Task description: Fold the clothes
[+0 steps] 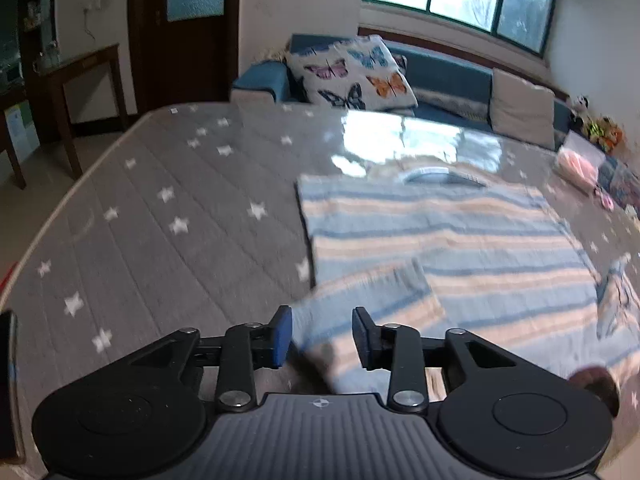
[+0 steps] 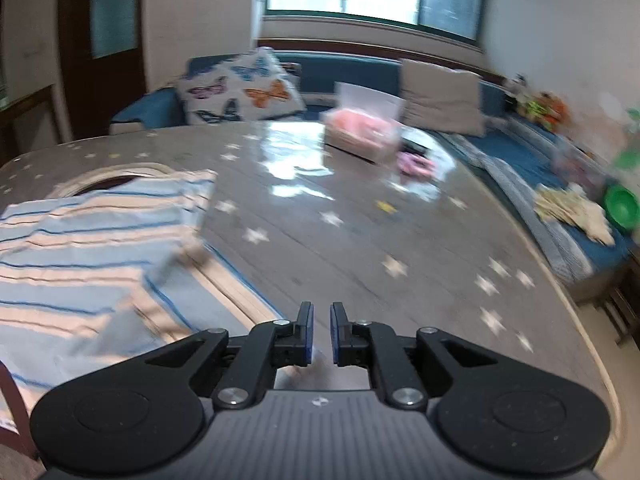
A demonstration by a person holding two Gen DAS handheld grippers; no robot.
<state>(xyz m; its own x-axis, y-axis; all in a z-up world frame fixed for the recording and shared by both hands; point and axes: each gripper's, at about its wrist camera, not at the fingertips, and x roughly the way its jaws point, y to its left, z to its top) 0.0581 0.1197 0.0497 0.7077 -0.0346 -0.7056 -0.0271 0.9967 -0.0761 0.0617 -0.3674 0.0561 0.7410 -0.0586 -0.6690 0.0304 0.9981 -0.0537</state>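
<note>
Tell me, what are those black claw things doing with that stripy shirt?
A person holds two black grippers over a blue-and-peach striped shirt spread on the grey star-patterned table. The left gripper is open, its fingers either side of a folded-in shirt edge. The right gripper is slightly open, holding nothing.

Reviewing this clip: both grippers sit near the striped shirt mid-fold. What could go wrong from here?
1. The left gripper is open with the striped shirt between its fingers; closing carelessly may pinch several layers.
2. The right gripper is nearly closed, holds nothing and sits beside the shirt, so that side may lag and skew the fold.
3. The glossy table cover may let the cloth slide.
</note>
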